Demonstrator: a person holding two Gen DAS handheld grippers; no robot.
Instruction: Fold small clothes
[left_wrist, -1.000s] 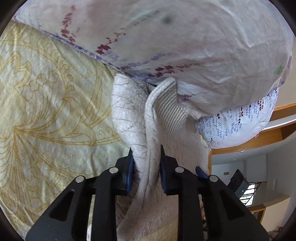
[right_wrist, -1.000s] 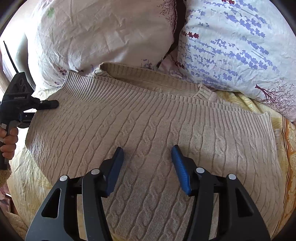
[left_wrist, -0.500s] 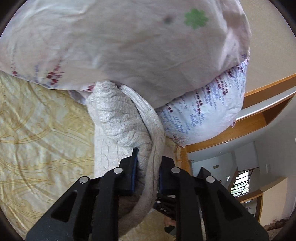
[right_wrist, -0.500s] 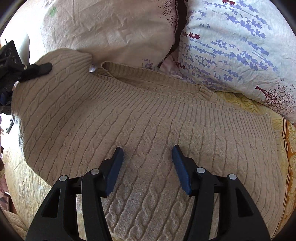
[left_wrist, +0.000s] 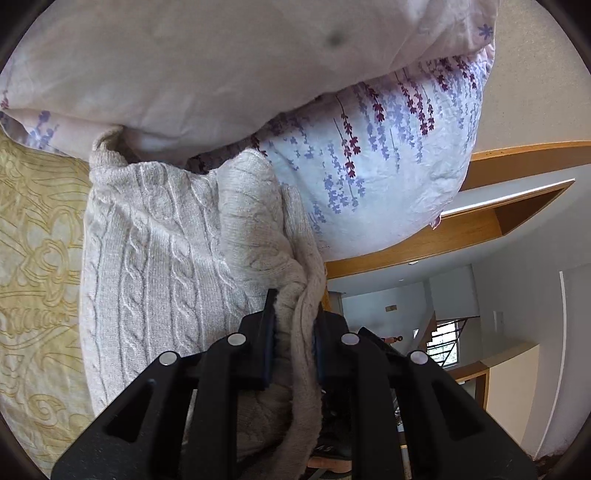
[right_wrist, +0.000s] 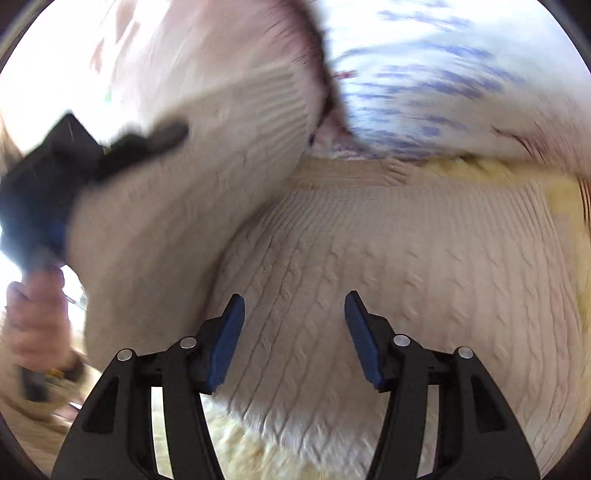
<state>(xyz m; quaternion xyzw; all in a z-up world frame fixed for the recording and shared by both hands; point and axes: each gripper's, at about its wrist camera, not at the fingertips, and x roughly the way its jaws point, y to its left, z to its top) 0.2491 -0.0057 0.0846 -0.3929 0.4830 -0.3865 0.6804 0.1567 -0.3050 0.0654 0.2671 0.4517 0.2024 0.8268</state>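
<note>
Left wrist view: the left tool (left_wrist: 293, 332) is pinching a bunched edge of the beige cable-knit sweater (left_wrist: 159, 266), the fabric squeezed between its two blue pads and trailing down past them toward 6 o'clock. The rest of the sweater spreads from the centre toward 9 o'clock, lying on a yellow patterned bedspread (left_wrist: 37, 258). At 12 o'clock a pale pillow (left_wrist: 221, 66) rests against the sweater's upper edge; toward 2 o'clock sits a second pillow printed with purple flower sprigs (left_wrist: 388, 158). A wooden ledge (left_wrist: 480, 221) and a room with a window show from 3 to 4 o'clock.

Right wrist view, heavily blurred: the right tool (right_wrist: 294, 332) hangs with its fingers spread apart, nothing between them, above the sweater (right_wrist: 406, 277), which covers the centre and 3 o'clock side. At 9 o'clock the left tool (right_wrist: 110, 155), gripped by the person's left hand (right_wrist: 33, 317), lifts one side of the sweater up in a raised flap. The flower-sprig pillow (right_wrist: 443, 74) lies at 1 o'clock.
</note>
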